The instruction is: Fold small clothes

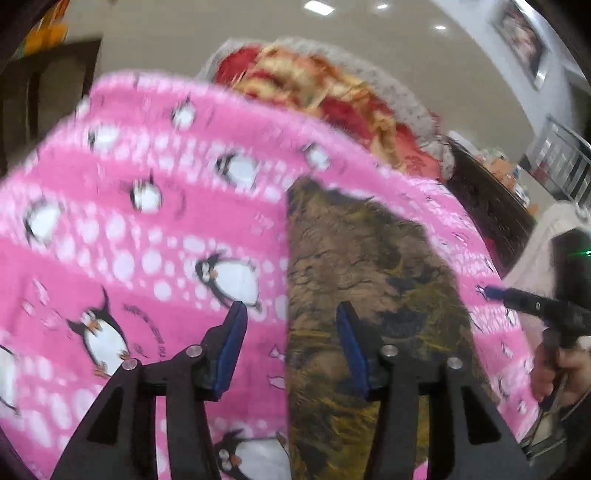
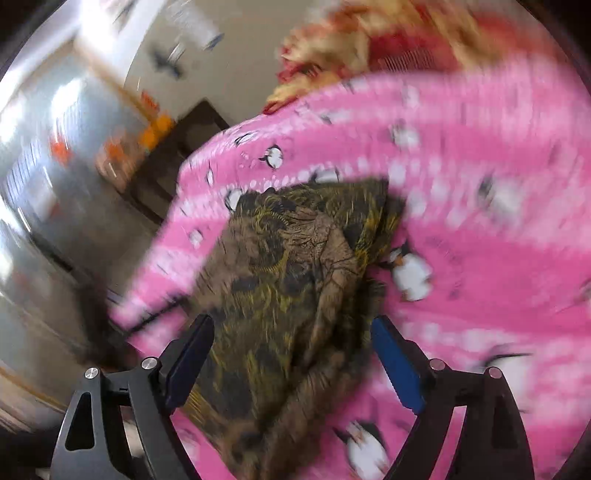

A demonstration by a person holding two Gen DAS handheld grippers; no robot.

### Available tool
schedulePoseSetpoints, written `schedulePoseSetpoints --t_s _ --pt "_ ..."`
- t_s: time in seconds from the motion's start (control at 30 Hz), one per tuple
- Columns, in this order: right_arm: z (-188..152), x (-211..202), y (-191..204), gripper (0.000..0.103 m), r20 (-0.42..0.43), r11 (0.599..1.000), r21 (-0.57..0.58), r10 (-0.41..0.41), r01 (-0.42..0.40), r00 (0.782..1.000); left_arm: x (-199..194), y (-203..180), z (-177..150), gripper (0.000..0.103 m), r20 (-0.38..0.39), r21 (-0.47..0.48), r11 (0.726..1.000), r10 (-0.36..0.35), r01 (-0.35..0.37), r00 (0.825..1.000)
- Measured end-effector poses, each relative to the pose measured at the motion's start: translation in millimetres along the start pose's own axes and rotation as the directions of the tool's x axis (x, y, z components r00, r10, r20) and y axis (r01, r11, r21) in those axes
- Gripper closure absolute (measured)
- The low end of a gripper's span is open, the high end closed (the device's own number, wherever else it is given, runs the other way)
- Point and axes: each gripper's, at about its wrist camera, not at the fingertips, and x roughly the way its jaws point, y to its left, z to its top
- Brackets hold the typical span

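Pink penguin blanket [image 1: 122, 236] fills the area under and ahead of the fingers in both views (white dots, stripe bands). Past its far edge, beyond the fingers: a red and yellow patterned cloth [image 1: 332, 92] with a grey speckled border. Left wrist view: framed picture [image 1: 522, 35] on the wall, up and right of the fingers; dark door [image 1: 48, 92] up and left. Right wrist view: dark door [image 2: 184, 147] left of the fingers, heavily blurred.
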Motion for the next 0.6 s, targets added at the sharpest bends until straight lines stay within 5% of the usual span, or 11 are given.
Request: schedulePoseSetpoints --t_s 0.07,0.13,0.17,0.2,0.27,0.37,0.53,0.6 --pt "-7 -8 33 0.013 0.033 0.984 -0.169 -0.052 0.057 0.998 -6 -14 0 0.056 0.013 0.051 0.999 -0.008 0.007 1.000" --pt "-12 9 67 0.022 -0.024 0.940 -0.334 -0.083 0.070 0.996 -1 -25 -2 0.081 -0.008 0.083 0.996 -0.023 0.024 1.000" --pt "-15 19 79 0.037 -0.048 0.917 -0.391 -0.102 0.076 0.994 4 -27 -3 0.085 -0.025 0.078 0.997 -0.024 0.026 0.999" --pt "-17 30 88 0.048 -0.052 0.898 -0.436 -0.089 0.058 0.995 11 -25 -6 0.088 -0.052 0.056 0.998 -0.032 0.035 0.998" --pt "-25 41 82 0.048 -0.060 0.877 -0.478 -0.098 0.058 0.993 24 -20 -16 0.088 -0.099 0.002 0.999 -0.039 0.040 0.994" --pt "-37 70 50 0.046 -0.177 0.899 -0.438 -0.108 0.020 0.978 29 -22 -24 0.088 -0.109 -0.003 0.999 -0.054 0.054 0.993" --pt "-54 57 5 0.046 -0.150 0.959 -0.280 -0.001 -0.042 0.989 39 -40 -26 0.088 -0.143 0.063 0.995 -0.074 0.083 0.987" --pt "-55 57 1 0.046 -0.141 0.969 -0.241 0.018 -0.052 0.990 39 -37 -14 0.088 -0.143 0.023 0.994 -0.100 0.104 0.985"
